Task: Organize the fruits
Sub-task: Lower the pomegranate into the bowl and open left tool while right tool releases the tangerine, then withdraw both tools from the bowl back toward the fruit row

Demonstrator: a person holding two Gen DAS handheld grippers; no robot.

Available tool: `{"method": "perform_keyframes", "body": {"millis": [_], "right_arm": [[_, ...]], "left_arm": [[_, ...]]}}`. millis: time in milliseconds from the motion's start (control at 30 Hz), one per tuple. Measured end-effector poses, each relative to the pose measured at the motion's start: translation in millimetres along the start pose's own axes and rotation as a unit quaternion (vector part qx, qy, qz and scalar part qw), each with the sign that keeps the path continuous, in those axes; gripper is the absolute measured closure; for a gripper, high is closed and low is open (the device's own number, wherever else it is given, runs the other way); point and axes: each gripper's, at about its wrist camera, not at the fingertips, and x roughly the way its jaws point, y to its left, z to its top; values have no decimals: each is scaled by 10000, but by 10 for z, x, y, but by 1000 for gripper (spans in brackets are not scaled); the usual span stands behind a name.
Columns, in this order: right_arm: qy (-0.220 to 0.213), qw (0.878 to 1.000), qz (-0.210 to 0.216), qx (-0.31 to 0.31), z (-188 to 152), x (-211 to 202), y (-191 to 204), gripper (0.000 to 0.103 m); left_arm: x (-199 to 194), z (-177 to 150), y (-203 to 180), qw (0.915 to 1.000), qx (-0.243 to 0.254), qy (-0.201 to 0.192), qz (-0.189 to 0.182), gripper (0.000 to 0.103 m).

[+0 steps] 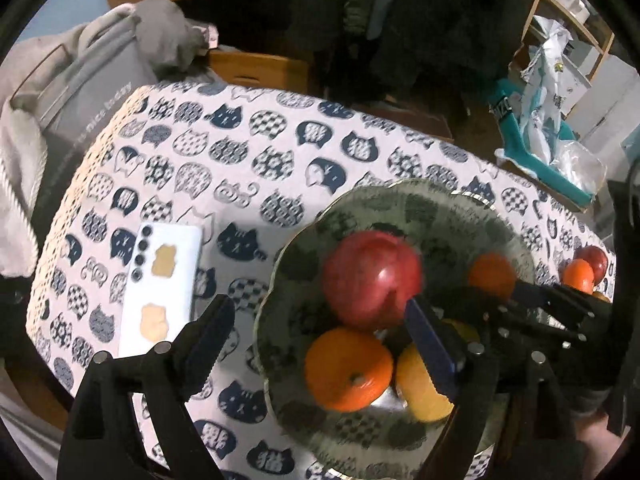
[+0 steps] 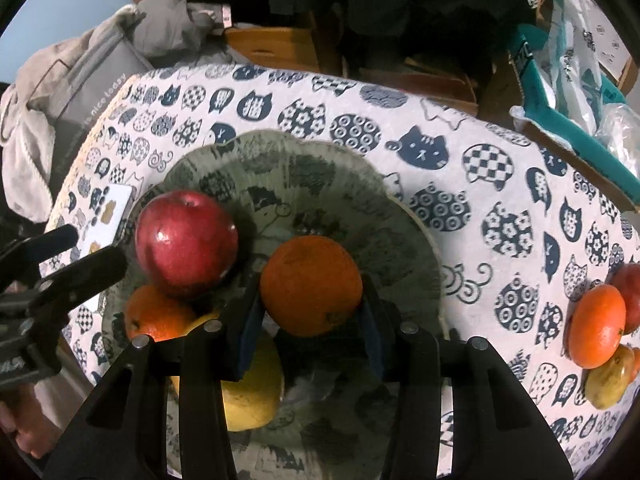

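Observation:
A grey-green scalloped plate point(image 1: 440, 208) point(image 2: 320, 168) holds a red apple point(image 1: 370, 278) point(image 2: 186, 242), an orange point(image 1: 348, 370) point(image 2: 154, 314) and a yellow fruit point(image 1: 422, 392) point(image 2: 252, 396). My right gripper point(image 2: 312, 340) is shut on a second orange point(image 2: 312, 284) over the plate; that gripper point(image 1: 520, 300) and orange point(image 1: 492, 276) also show in the left wrist view. My left gripper point(image 1: 320, 332) is open and empty at the plate's left rim, one finger beside the apple.
More fruit lies on the cat-print tablecloth at the right: an orange point(image 2: 596, 326), a red apple point(image 2: 628, 296) and a yellow fruit point(image 2: 610, 376). A white phone point(image 1: 162, 284) lies left of the plate. A grey bag point(image 1: 80, 92) stands at the table's far left.

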Motion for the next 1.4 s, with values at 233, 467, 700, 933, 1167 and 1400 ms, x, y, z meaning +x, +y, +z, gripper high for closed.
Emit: {"method": "perform_keyframes", "body": {"millis": [233, 467, 700, 933, 1167, 1400], "right_arm": [[36, 9999, -62, -79, 3, 28, 112, 49], [-219, 9997, -75, -84, 32, -211, 139, 43], [-701, 9971, -284, -119, 24, -682, 146, 41], [-1118, 9909, -732, -167, -85, -1137, 89, 38], [-1566, 9824, -990, -222, -233, -1650, 65, 38], [-1961, 9741, -1111, -203, -415, -2093, 15, 34]], "left_arm": [[-67, -157, 140, 9999, -131, 43, 45, 15], [-261, -190, 117, 9999, -74, -95, -14, 15], [-521, -222, 37, 9994, -11, -321, -146, 15], [-825, -271, -113, 9973, 151, -650, -291, 15], [-1181, -305, -317, 9925, 418, -1034, -493, 15], [-1476, -369, -462, 9872, 621, -1320, -651, 14]]}}
